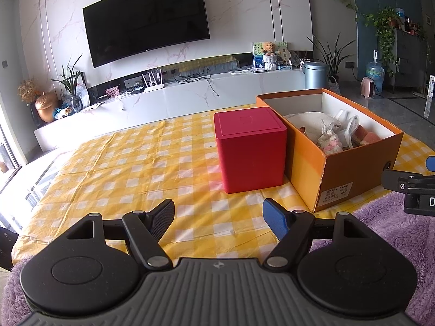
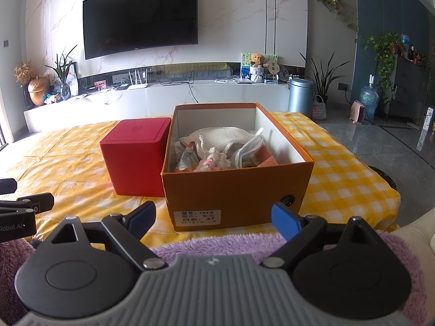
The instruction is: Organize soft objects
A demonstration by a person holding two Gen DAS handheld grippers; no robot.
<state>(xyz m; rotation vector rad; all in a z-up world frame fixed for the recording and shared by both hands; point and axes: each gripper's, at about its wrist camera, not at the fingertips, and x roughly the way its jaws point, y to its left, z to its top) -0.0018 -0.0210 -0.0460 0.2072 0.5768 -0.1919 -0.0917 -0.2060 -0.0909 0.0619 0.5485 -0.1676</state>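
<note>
An open orange cardboard box (image 2: 236, 193) (image 1: 350, 168) stands on the yellow checked tablecloth (image 1: 122, 168). Soft things fill it: a white cloth (image 2: 225, 135), a small pink and white plush (image 2: 214, 160) (image 1: 330, 144) and a white mesh pouch (image 2: 252, 149). A closed red cube box (image 1: 250, 149) (image 2: 136, 157) touches its left side. My left gripper (image 1: 218, 217) hovers open and empty over the cloth, short of the red box. My right gripper (image 2: 214, 218) is open and empty in front of the orange box's label end. A fluffy purple fabric (image 2: 217, 241) (image 1: 394, 233) lies under both grippers.
Beyond the table runs a white TV bench (image 2: 163, 95) with a router, plants and a teddy bear, below a wall-mounted TV (image 2: 140, 13). A grey bin (image 2: 300, 96) and a water jug (image 2: 368, 100) stand on the tiled floor at right. Bare tablecloth lies left of the red box.
</note>
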